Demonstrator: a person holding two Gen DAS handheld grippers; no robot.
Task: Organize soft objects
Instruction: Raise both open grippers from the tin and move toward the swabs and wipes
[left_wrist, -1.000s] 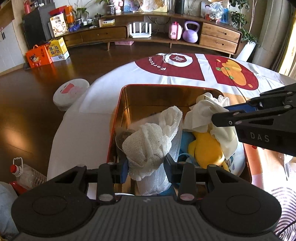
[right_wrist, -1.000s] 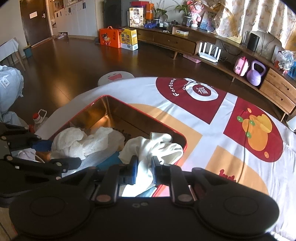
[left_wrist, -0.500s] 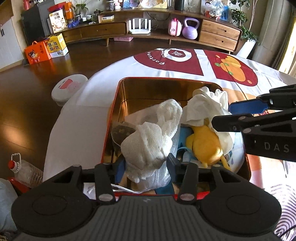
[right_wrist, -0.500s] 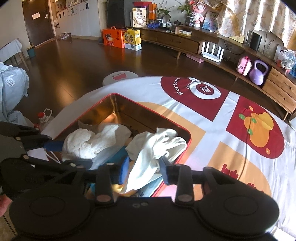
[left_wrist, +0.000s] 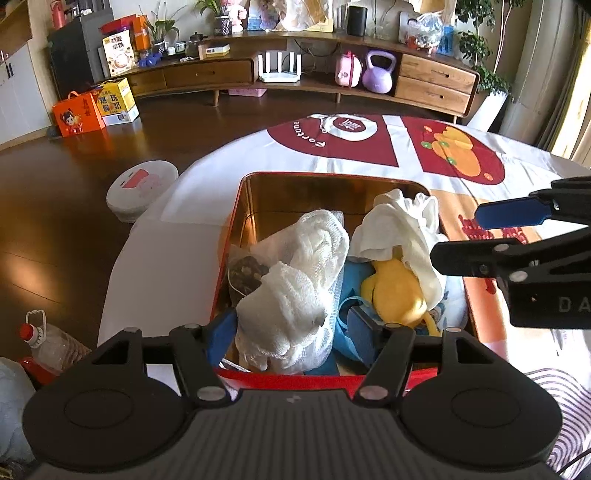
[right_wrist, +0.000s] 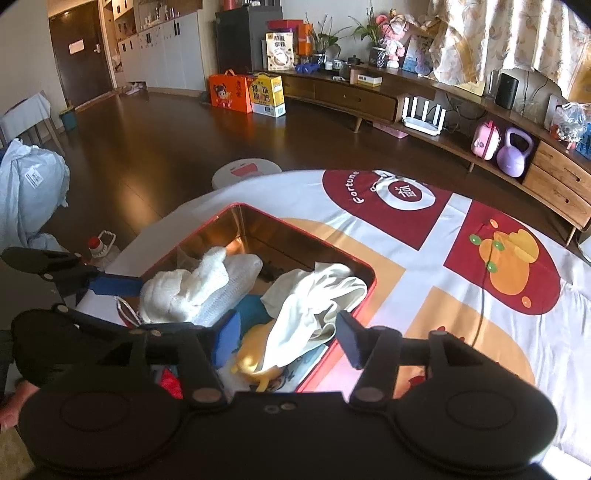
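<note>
A red tin box (left_wrist: 332, 176) (right_wrist: 295, 229) with a gold inside stands on the table. In it lie a white mesh towel (left_wrist: 295, 280) (right_wrist: 199, 284), a cream cloth (left_wrist: 402, 229) (right_wrist: 314, 291), a yellow plush toy (left_wrist: 395, 291) (right_wrist: 255, 354) and a blue cloth (left_wrist: 351, 273). My left gripper (left_wrist: 291, 328) is open, its fingers either side of the towel's near end at the box's near edge. My right gripper (right_wrist: 282, 336) is open, just above the cream cloth at the box's right side; it also shows in the left wrist view (left_wrist: 480, 236).
The table wears a white cloth with red and orange prints (right_wrist: 480, 258). A round white stool (left_wrist: 142, 184) and a plastic bottle (left_wrist: 48, 339) stand on the dark floor to the left. A long wooden cabinet (left_wrist: 295, 77) runs along the far wall.
Both grippers have opened and let go: the left released the white mesh towel, the right released the cream cloth. Both cloths now rest in the box, and both grippers have drawn back a little.
</note>
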